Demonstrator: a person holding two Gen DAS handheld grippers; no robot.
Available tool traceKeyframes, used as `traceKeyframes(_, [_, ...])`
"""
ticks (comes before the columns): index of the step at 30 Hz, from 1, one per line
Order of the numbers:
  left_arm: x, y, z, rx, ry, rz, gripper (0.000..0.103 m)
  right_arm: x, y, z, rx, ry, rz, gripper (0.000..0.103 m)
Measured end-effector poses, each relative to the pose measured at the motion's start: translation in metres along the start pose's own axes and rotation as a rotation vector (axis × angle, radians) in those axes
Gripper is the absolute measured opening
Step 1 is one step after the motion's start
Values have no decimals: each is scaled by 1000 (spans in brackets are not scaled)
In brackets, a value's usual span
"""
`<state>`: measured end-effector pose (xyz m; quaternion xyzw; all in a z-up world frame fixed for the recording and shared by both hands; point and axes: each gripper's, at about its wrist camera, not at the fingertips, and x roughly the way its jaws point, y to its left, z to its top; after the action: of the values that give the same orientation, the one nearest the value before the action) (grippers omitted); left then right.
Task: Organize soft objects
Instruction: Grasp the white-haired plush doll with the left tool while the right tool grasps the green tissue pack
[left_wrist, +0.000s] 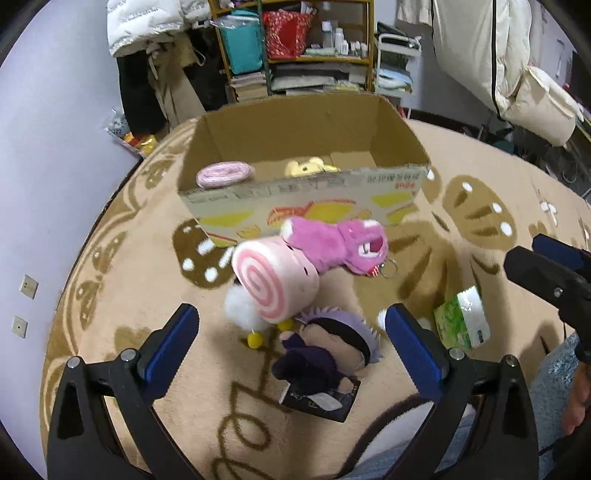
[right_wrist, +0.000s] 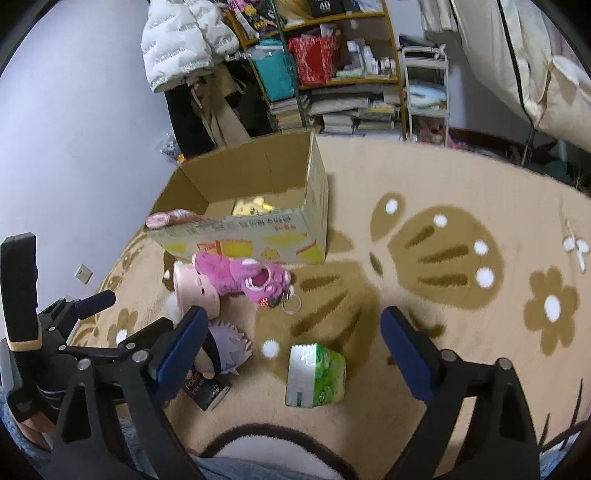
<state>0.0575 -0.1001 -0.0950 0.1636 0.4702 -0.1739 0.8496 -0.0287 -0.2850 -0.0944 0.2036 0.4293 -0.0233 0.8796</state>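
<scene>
Beige patterned carpet (left_wrist: 110, 295) bearing an open cardboard box (left_wrist: 306, 199) at 12 o'clock. Left gripper (left_wrist: 291, 332), jaws apart, hangs above the purple-haired doll (left_wrist: 325, 347); swirl roll plush (left_wrist: 273, 284) and pink plush (left_wrist: 332, 243) lie beyond. Right gripper (right_wrist: 295, 332), jaws apart, hangs above the green tissue pack (right_wrist: 317, 374).

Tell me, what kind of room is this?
Most likely a lived-in bedroom or spare room at home. There's a patterned carpet underfoot, a cluttered shelf of books and bottles, coats hanging by the wall, and plush toys beside a cardboard box.
</scene>
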Motion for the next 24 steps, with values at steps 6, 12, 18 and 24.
traceKeyframes(6, [20,-13,-5,32,51,-12,100,22,-10,-6,49,89,10,90])
traceKeyframes(12, [41,-25,-9,66,94,-5,100,46,-20,-13,91,184,15,82])
traceKeyframes(18, [61,-39,-14,104,132,-3,100,61,-27,-20,120,270,10,73])
traceKeyframes(24, [78,-49,-19,139,171,14,100,74,-29,-23,134,327,16,64])
